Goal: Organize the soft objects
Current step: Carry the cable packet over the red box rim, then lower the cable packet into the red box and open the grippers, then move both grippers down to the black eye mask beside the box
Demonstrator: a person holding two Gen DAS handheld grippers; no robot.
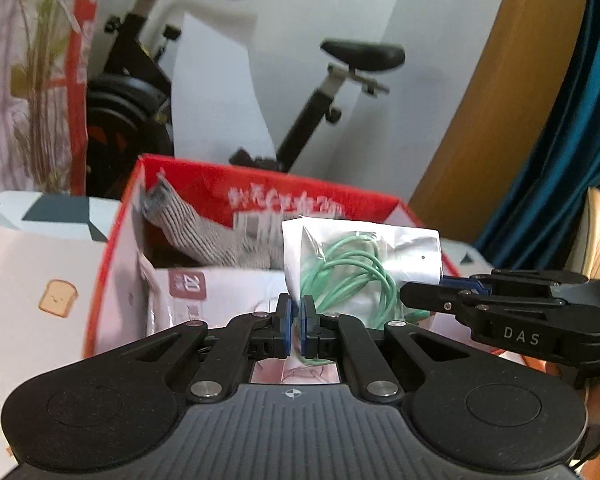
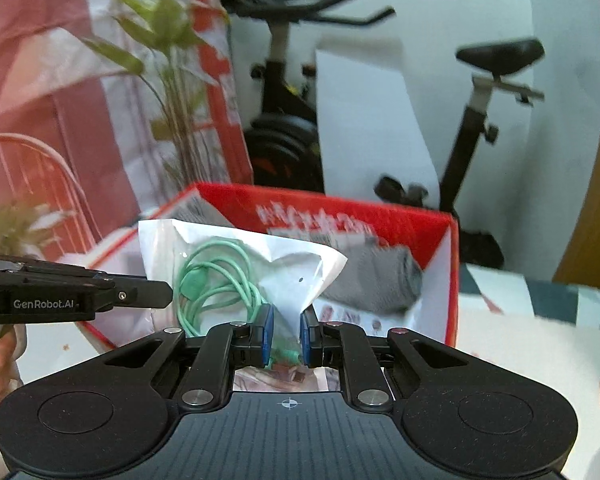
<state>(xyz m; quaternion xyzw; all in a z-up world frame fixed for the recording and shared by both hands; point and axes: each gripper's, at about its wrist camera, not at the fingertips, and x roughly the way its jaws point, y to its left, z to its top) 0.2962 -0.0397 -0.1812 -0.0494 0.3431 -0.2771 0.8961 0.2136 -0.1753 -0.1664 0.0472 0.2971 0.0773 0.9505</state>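
Left wrist view: left gripper [image 1: 297,322] has its blue pads [image 1: 285,320] pressed nearly together, pinching the lower edge of a clear plastic pouch [image 1: 404,252] that holds a coiled green cable [image 1: 352,276]. The pouch stands up from the jaws, in front of the open red cardboard box [image 1: 228,188], level with its rim. Inside the box: a grey ribbed cloth [image 1: 208,236] draped down from the back left corner, and a white packet with a brownish label [image 1: 188,286] low against the near wall. Right gripper [image 1: 440,292] comes in from the right of the box and meets the pouch's right edge; its pads are hidden from here. The box sits on a tablecloth with a toast print [image 1: 56,298], and an exercise bike [image 1: 340,80] stands behind the box against the white wall. Right wrist view: right gripper [image 2: 287,330] has its jaws drawn close, clamped on the pouch's bunched lower corner, with the green cable end between the pads. The pouch [image 2: 300,264] fans upward above the near left wall of the red box [image 2: 452,264]. A grey folded cloth [image 2: 384,280] lies inside the box, right of the pouch. Left gripper [image 2: 156,292] reaches in from the left to the pouch's left edge, with a hand [image 2: 0,364] below it.
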